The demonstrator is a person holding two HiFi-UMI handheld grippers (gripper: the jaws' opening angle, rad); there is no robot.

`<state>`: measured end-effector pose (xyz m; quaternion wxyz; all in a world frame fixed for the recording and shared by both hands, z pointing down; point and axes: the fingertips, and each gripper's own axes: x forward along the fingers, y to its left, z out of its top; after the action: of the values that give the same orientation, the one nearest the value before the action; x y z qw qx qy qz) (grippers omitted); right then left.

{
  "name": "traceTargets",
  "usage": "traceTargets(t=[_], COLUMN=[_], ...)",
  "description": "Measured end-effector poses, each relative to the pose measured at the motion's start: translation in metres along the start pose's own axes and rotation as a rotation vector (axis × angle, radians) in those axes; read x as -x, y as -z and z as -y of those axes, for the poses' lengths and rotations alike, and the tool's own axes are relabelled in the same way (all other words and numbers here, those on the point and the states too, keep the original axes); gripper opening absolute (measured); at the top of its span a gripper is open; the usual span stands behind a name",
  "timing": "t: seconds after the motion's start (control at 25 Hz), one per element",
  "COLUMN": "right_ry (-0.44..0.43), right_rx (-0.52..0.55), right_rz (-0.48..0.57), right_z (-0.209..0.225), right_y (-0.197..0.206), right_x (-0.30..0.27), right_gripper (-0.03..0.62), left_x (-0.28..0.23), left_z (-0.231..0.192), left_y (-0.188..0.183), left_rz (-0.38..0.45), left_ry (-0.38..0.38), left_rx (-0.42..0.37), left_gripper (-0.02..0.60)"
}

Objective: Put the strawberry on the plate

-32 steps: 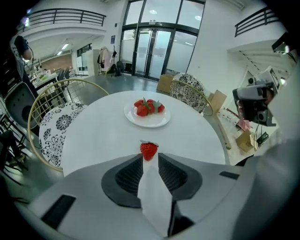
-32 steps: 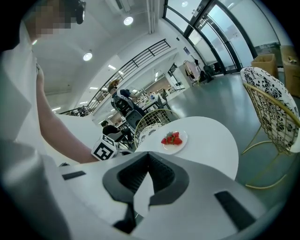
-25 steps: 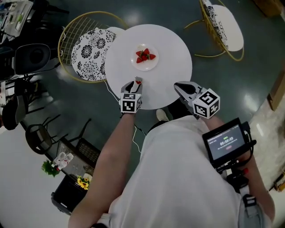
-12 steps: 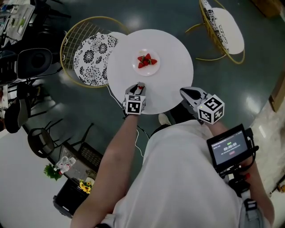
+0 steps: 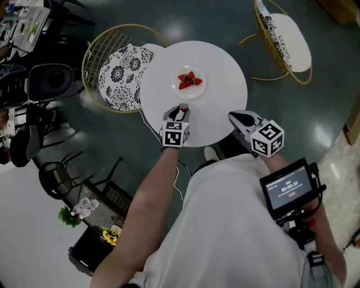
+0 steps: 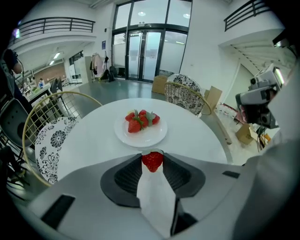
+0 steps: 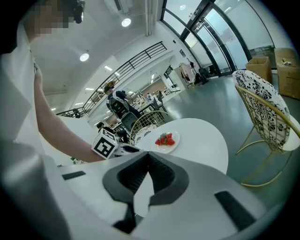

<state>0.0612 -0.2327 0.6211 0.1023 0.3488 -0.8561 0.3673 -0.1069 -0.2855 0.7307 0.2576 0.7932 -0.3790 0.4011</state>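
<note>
Looks steeply down on a round white bench (image 5: 225,84) standing on a dark floor (image 5: 191,17). Shows, off the bench's left edge, a gold wire chair (image 5: 89,53) carrying a black-and-white patterned cushion (image 5: 121,76).

Moves right to the left hand-held gripper (image 5: 180,109), above the bench's near edge and a little left of centre, pointed toward the bench's middle. Grips one red strawberry (image 6: 152,161) at the very tips of that hand-held gripper, part-way open and closing on the fruit. Holds the strawberry short of the plate, on the near side.

Finds next, just beyond those tips and near the bench's centre, a small white plate (image 5: 191,94). Carries a cluster of strawberries (image 5: 189,80), heaped together, green leaves showing.

Comes then to the right hand-held gripper (image 5: 232,116), over the bench's near right edge, well apart from the plate. Shows its jaw tips closed together, with nothing between them.

Takes in, off the bench's far right edge, a second chair (image 5: 287,34) of the same gold wire and patterned fabric. Ends at the lower right with a small lit screen (image 5: 288,188) mounted by the person's right arm.
</note>
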Motion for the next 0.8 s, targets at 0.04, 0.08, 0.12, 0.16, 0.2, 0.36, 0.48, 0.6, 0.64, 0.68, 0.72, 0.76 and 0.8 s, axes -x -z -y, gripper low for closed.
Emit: traceTargets(t=[0.04,0.08,0.12,0.16,0.2,0.36,0.48,0.6,0.64,0.68,0.72,0.76,0.8], right_ry=[-0.001,-0.003,-0.003,-0.003,-0.003,0.004,0.012,0.021,0.022,0.022,0.021,0.020,0.020], right_rx=[-0.001,-0.002,-0.003,-0.004,-0.006,-0.016,-0.025,-0.035,-0.039,-0.043,-0.048,-0.052,-0.056], right_rz=[0.002,0.004,0.005,0.006,0.007,0.012,0.014,0.016,0.016,0.015,0.014,0.013,0.012], right_z=[0.000,-0.001,-0.001,-0.001,-0.002,-0.001,0.001,0.004,0.008,0.015,0.023,0.030,0.034], right_y=[0.000,0.000,0.000,0.001,0.001,0.003,0.004,0.005,0.005,0.005,0.005,0.006,0.007], right_x=[0.000,0.000,0.000,0.000,-0.001,-0.001,0.000,0.002,0.002,0.002,0.001,0.001,0.001], right_gripper=[0.006,0.006,0.006,0.006,0.006,0.006,0.006,0.006,0.006,0.006,0.006,0.006,0.006], left_x=[0.002,0.003,0.004,0.004,0.004,0.001,-0.003,-0.008,-0.013,-0.020,-0.028,-0.036,-0.041], left_z=[0.001,0.003,0.004,0.006,0.007,0.011,0.014,0.018,0.019,0.020,0.021,0.022,0.022], left_y=[-0.004,-0.008,-0.012,-0.015,-0.017,-0.026,-0.033,-0.042,-0.047,-0.052,-0.057,-0.061,-0.063], left_rz=[0.008,0.015,0.021,0.024,0.026,0.037,0.054,0.072,0.077,0.079,0.077,0.072,0.067], left_ry=[0.001,0.001,0.003,0.006,0.011,0.038,0.060,0.068,0.069,0.070,0.069,0.067,0.064], left_rx=[0.012,0.025,0.039,0.050,0.057,0.096,0.134,0.128,0.134,0.144,0.154,0.161,0.166], left_gripper=[0.146,0.146,0.146,0.146,0.146,0.146,0.144,0.144,0.144,0.144,0.144,0.144,0.144])
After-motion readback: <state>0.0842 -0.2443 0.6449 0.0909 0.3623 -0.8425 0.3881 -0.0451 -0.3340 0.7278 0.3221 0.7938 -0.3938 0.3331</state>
